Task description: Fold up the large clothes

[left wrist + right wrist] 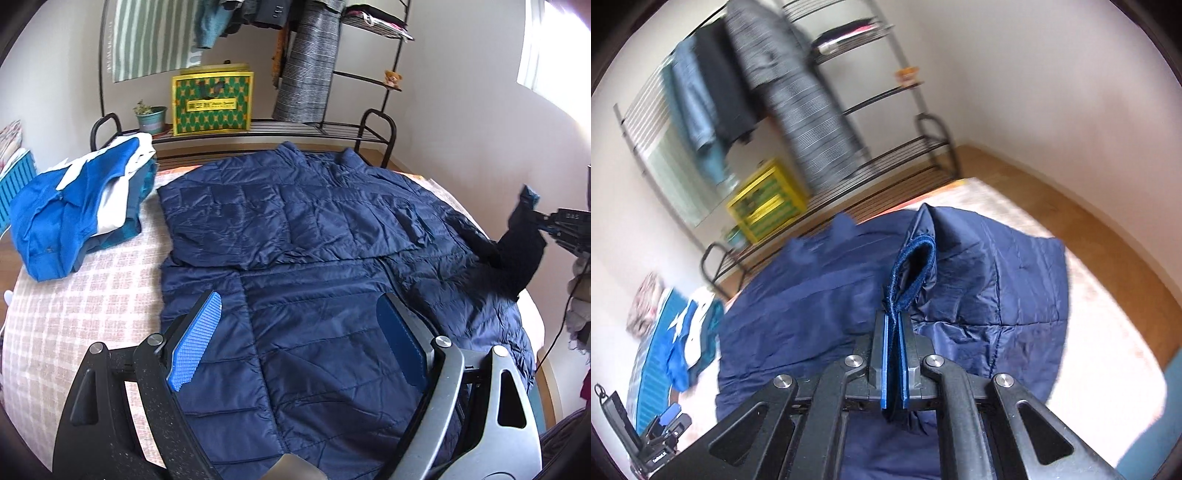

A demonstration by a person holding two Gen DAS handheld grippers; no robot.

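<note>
Jaws first, L to R: left gripper [295, 332] spread wide, nothing between the pads, hovering over the lower body of the jacket [314, 229]. Right gripper [894, 354] pressed together on the sleeve cuff [912, 269], cuff lifted off the bed, sleeve hanging slack below it.

Risks, as I judge them:
- Far left: stack of blue/white clothes [74, 206] sits near the jacket's L edge. A wide sweep w/ the free gripper could knock it over.
- Centre: shell fabric looks slick & puffy. Left sleeve already lies folded across the chest; dragging the body could slide that fold out. Left gripper not pinning anything, so nothing stops the body shifting when the right side pulls.
- Right: pinch is only on the ribbed cuff edge, thin bite. Quick tug and it may slip out, or the sleeve twists and lands bunched. Jacket's R side lies close to the bed edge; could spill over.

Jacket itself: navy quilted puffer, laid front-up on the pink checked bedspread [74, 314], collar toward the metal rack [258, 129], hem nearest the person. Surface wrinkled, seams visible. Right-wrist view is motion-blurred, so finer detail there is unclear.
</note>
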